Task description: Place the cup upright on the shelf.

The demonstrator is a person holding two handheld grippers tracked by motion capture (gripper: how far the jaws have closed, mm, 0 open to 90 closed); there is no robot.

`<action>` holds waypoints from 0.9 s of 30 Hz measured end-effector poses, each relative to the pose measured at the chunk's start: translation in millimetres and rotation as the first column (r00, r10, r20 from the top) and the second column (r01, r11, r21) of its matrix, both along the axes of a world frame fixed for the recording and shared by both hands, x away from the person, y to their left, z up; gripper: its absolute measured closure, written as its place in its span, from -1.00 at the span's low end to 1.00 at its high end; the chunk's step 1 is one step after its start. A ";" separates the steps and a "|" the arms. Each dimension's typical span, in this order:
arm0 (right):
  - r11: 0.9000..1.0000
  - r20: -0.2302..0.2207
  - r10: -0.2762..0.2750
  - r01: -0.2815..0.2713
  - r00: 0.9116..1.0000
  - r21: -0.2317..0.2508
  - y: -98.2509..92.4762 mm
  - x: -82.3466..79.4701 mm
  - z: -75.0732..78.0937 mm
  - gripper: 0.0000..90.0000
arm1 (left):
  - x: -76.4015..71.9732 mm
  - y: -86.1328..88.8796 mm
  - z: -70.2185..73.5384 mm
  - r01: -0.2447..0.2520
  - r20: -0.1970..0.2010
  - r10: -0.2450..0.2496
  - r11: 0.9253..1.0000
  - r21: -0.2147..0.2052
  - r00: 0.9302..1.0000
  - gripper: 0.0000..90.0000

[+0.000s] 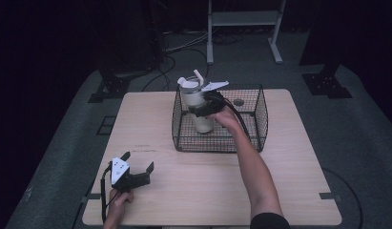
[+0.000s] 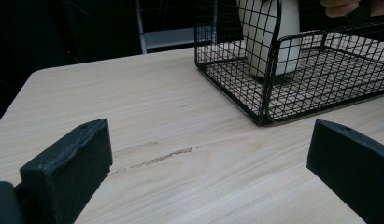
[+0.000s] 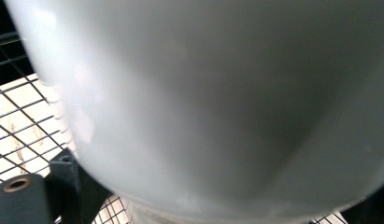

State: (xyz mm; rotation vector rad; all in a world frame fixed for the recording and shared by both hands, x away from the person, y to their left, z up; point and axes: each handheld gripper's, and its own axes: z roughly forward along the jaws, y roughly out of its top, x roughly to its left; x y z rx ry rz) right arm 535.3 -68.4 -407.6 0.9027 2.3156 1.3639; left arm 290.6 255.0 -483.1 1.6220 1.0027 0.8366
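A person's right gripper (image 1: 201,110) clasps a white tumbler (image 1: 197,102) around its middle, the fingers clenched on the cup's sides inside a black wire basket (image 1: 260,114) at the far side of a pale wooden desk (image 1: 150,119). The tumbler stands upright between those fingers, its lid and straw (image 1: 199,75) rising above the basket's rim; in the right gripper view its white wall (image 3: 217,102) presses close between the two fingers, with the basket's mesh floor showing below and to the left. The left gripper (image 1: 138,162) rests near the desk's front left corner, well apart from the basket, its fingers spread wide and grasping nothing (the person's hand (image 1: 118,199) grips it from behind). From the left gripper view, bare wood grain lies between the two black fingers (image 2: 68,172), and the basket (image 2: 269,70) with the tumbler (image 2: 269,32) sits beyond them, toward the right finger's side. Whether the tumbler's base touches the basket floor cannot be told.
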 end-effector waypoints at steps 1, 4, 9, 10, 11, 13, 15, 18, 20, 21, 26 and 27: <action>1.000 0.002 0.003 -0.003 1.000 -0.004 -0.4 -0.4 -0.6 -0.82 | 0.0 0.0 0.0 0.000 0.000 0.000 1.000 0.000 1.000 -1.00; 1.000 0.015 0.019 -0.018 1.000 -0.014 -2.6 -2.9 -1.2 -0.83 | -0.2 -0.2 0.0 0.002 0.002 -0.002 1.000 0.004 1.000 -1.00; 0.999 0.022 0.034 -0.034 0.999 -0.020 -7.1 -5.3 -1.5 -0.83 | -0.3 -0.7 -0.1 0.002 0.004 -0.002 1.000 0.006 1.000 -1.00; 0.999 0.020 0.037 -0.037 0.999 -0.025 -7.5 -5.9 -1.7 -0.83 | -0.3 -0.7 -0.1 0.001 0.004 -0.002 1.000 0.006 1.000 -1.00; 0.999 0.022 0.041 -0.041 0.999 -0.026 -8.1 -6.2 -1.8 -0.83 | -0.4 -0.7 -0.1 0.001 0.004 -0.001 1.000 0.006 1.000 -1.00; 0.999 0.019 0.040 -0.040 0.999 -0.024 -9.2 -6.9 -2.1 -0.83 | -0.4 -0.5 0.0 0.002 0.002 -0.002 1.000 0.009 1.000 -1.00; 0.999 0.020 0.043 -0.042 0.999 -0.020 -11.4 -7.5 -2.3 -0.83 | -0.5 -0.7 -0.1 0.002 0.002 -0.002 1.000 0.008 1.000 -1.00; 0.999 0.033 0.043 -0.043 0.999 -0.004 -14.2 -9.0 -5.2 -0.83 | -0.4 -1.0 -0.2 0.002 0.005 -0.002 1.000 0.009 1.000 -1.00; 0.999 0.040 0.049 -0.049 0.998 -0.006 -14.8 -10.5 -5.8 -0.83 | -0.6 -1.5 -0.2 0.002 0.006 -0.003 1.000 0.014 1.000 -1.00; 0.999 0.047 0.053 -0.053 0.997 -0.010 -15.0 -11.3 -5.9 -0.83 | -0.7 -1.8 -0.3 0.003 0.006 -0.003 1.000 0.013 1.000 -1.00; 0.998 0.053 0.058 -0.057 0.997 -0.017 -15.3 -13.0 -6.0 -0.83 | -0.7 -1.8 -0.3 0.003 0.006 -0.003 1.000 0.013 1.000 -1.00; 0.998 0.057 0.059 -0.058 0.997 -0.019 -16.1 -13.6 -6.2 -0.82 | -0.7 -1.6 -0.2 0.003 0.004 -0.003 1.000 0.014 1.000 -1.00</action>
